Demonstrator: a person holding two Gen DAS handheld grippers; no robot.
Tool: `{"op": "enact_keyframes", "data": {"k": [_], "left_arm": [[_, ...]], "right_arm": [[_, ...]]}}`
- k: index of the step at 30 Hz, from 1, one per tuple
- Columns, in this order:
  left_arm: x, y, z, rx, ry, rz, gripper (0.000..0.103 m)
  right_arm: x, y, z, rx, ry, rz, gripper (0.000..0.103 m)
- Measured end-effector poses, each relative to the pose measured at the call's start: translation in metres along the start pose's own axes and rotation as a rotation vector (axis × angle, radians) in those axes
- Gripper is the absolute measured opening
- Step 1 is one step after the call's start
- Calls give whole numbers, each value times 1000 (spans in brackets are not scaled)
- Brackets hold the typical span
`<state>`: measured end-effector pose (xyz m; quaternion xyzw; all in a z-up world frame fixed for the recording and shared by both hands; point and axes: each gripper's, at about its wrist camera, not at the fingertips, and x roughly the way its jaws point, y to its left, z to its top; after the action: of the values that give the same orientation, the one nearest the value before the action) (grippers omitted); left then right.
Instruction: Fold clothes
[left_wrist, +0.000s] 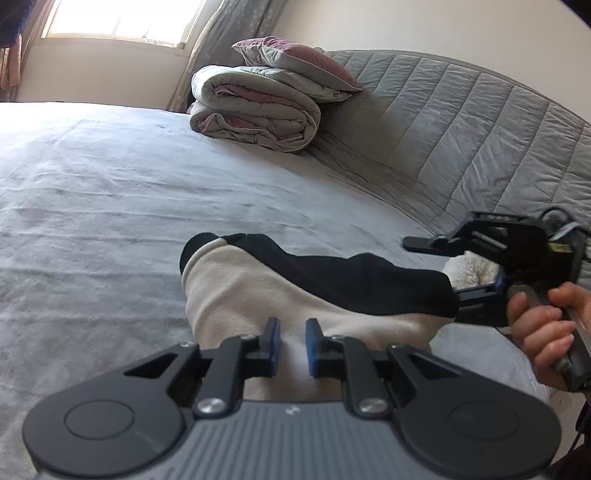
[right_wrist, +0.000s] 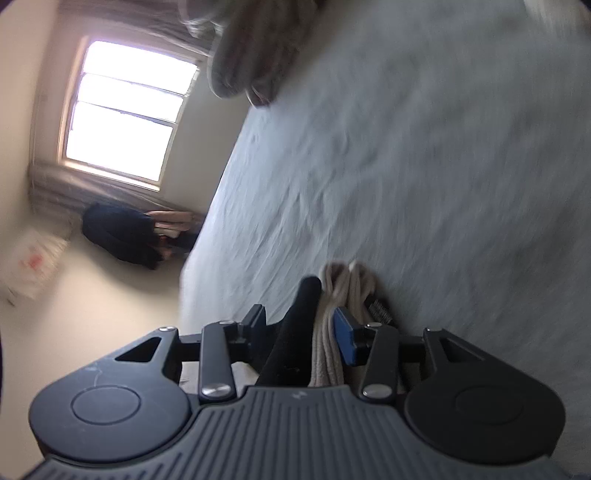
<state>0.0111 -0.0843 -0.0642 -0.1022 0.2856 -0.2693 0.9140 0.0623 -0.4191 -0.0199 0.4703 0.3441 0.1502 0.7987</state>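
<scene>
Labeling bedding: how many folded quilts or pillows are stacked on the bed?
2. A rolled quilt lies at the bed's far end by the headboard; a pillow rests on top of it. More may be out of view.

One bed (left_wrist: 110, 192); one cream-and-black garment (left_wrist: 258, 288); two grippers (left_wrist: 291, 339) (right_wrist: 303, 332); one folded quilt (left_wrist: 255, 110); one pillow (left_wrist: 295, 62); one window (right_wrist: 125, 110); apparently one dark heap (right_wrist: 122, 236), blurred.

Cream and black garment (left_wrist: 258, 288); grey bedsheet (left_wrist: 110, 192); blue-padded fingers (left_wrist: 313, 341)
</scene>
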Motion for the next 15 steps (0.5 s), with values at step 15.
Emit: {"op": "enact_keyframes", "data": {"k": [15], "left_arm": [[-2, 1, 5, -12, 1, -7, 16]], "right_arm": [[-12, 38, -53, -527, 51, -76, 18]]}}
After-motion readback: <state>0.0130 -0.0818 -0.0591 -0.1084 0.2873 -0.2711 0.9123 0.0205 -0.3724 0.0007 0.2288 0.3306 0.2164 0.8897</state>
